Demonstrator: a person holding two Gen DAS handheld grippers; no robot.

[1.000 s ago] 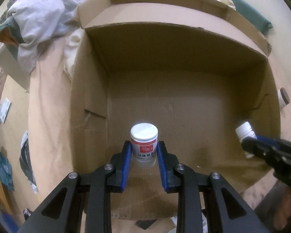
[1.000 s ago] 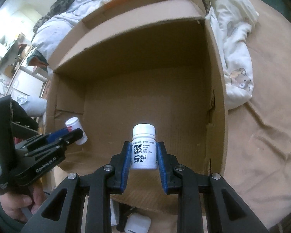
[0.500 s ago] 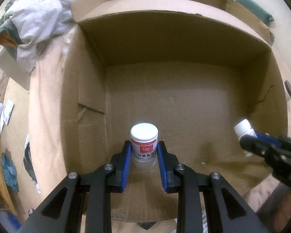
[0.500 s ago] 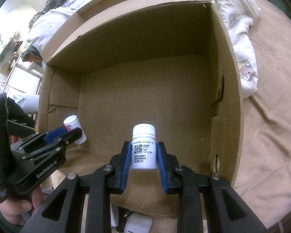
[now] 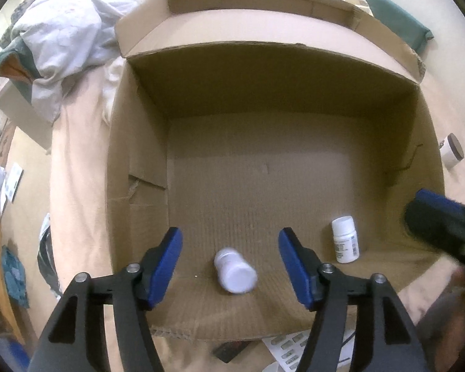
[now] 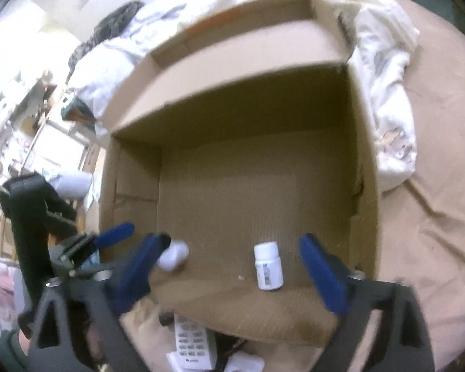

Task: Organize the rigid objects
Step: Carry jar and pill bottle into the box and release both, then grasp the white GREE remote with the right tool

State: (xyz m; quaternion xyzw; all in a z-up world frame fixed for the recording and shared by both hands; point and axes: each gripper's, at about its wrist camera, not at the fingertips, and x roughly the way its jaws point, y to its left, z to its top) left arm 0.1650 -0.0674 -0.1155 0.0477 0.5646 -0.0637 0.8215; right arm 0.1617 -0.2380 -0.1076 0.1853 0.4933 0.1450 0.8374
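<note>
An open cardboard box [image 5: 139, 186] lies on a bed. On its floor near the front lies a short white jar [image 5: 235, 271] on its side, lid toward me. It sits below and between the fingers of my left gripper [image 5: 229, 238], whose jaws are opening and do not touch it. A taller white pill bottle [image 5: 344, 240] stands upright to the right. In the right wrist view that bottle [image 6: 268, 266] stands free between the wide fingers of my right gripper [image 6: 232, 241], whose jaws are also opening. The jar [image 6: 173, 255] shows beside the right gripper's left finger.
A white remote control [image 6: 192, 344] and small items lie on the beige sheet in front of the box. A white pot with a brown lid [image 5: 451, 155] sits right of the box. Crumpled bedding [image 5: 62, 46] and a white cloth [image 6: 387, 93] flank the box.
Both grippers opened and let go. The jar dropped and tipped onto its side on the box floor. The pill bottle now stands on the floor, and the right gripper lifted slightly.
</note>
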